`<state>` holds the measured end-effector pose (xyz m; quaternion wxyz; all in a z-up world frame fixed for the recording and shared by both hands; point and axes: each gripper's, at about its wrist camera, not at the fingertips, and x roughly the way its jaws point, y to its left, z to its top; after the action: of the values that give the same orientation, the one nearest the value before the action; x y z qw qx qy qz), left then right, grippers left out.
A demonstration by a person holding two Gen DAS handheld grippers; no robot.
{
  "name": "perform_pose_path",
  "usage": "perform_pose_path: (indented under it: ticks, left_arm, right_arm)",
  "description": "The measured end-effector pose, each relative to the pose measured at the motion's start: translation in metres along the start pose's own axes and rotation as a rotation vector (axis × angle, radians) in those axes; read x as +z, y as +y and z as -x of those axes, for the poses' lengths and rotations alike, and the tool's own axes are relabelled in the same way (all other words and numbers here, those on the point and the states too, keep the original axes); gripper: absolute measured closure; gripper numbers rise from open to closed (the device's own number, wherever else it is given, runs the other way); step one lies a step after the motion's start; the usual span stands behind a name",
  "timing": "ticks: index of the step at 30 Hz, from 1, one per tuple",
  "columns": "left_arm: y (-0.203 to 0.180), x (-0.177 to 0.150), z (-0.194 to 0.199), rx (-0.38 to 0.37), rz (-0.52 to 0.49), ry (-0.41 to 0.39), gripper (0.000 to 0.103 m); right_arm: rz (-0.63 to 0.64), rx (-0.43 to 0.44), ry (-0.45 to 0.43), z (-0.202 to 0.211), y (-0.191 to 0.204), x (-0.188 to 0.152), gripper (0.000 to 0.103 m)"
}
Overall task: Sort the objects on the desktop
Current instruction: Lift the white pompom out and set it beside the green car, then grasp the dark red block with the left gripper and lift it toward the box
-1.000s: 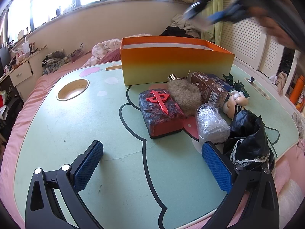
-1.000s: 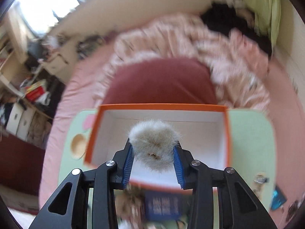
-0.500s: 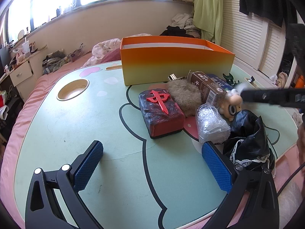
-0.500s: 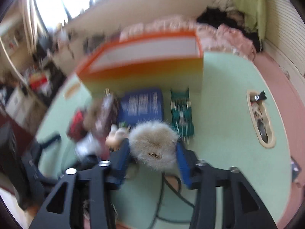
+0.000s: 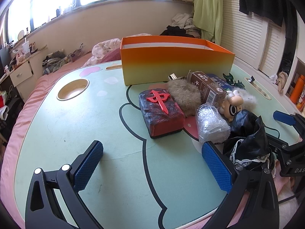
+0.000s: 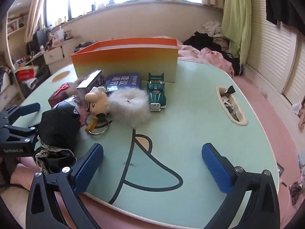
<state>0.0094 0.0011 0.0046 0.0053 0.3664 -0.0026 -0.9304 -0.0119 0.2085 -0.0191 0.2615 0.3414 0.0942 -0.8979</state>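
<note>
An orange box point(image 5: 177, 64) stands at the back of the green table point(image 5: 76, 126); it also shows in the right wrist view point(image 6: 125, 61). In front of it lie a red mahjong-tile block point(image 5: 161, 112), a brown fur ball point(image 5: 184, 97), a brown carton point(image 5: 206, 89), a bubble-wrapped bundle point(image 5: 211, 126), a doll figure point(image 6: 97, 101), a white fur ball point(image 6: 129, 106), a teal toy car point(image 6: 157, 93) and a black lace cloth point(image 6: 59, 129). My left gripper point(image 5: 152, 164) is open and empty near the front edge. My right gripper point(image 6: 152, 164) is open and empty, short of the white fur ball.
A blue box point(image 6: 122, 82) lies against the orange box. A key ring point(image 6: 99, 127) lies by the doll. The table has a round cup hole point(image 5: 73, 89) at the left and a slot point(image 6: 230, 105) at the right. A bed with clothes lies behind.
My right gripper carried the white fur ball from above the orange box down to the table, let it go and opened. The left gripper has not moved.
</note>
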Motion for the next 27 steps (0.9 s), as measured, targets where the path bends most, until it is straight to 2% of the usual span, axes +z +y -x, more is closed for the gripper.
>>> perform_pose_path:
  ticks: [8, 12, 22, 23, 25, 27]
  left_arm:
    - [0.002, -0.001, 0.000, 0.000, 0.001, 0.000, 0.000]
    - [0.001, -0.001, 0.000, 0.000, 0.001, 0.000, 0.000]
    - [0.005, -0.003, 0.002, 0.007, 0.013, -0.008, 0.001]
    - [0.008, -0.004, 0.004, 0.003, 0.031, -0.017, 0.002]
    - [0.014, -0.004, 0.010, -0.008, 0.062, -0.037, 0.016]
    - [0.020, -0.002, 0.016, -0.023, 0.096, -0.054, 0.018]
  right_arm:
    - [0.010, 0.012, 0.001, -0.005, 0.001, -0.003, 0.000]
    - [0.011, 0.016, -0.002, 0.012, -0.008, 0.001, 0.000]
    - [0.011, 0.017, -0.002, 0.014, -0.007, 0.000, 0.000]
    - [0.011, 0.017, -0.003, 0.014, -0.007, 0.000, 0.000]
    - [0.010, 0.019, -0.003, 0.013, -0.006, 0.001, 0.000]
    - [0.010, 0.018, -0.002, 0.013, -0.005, 0.001, 0.000]
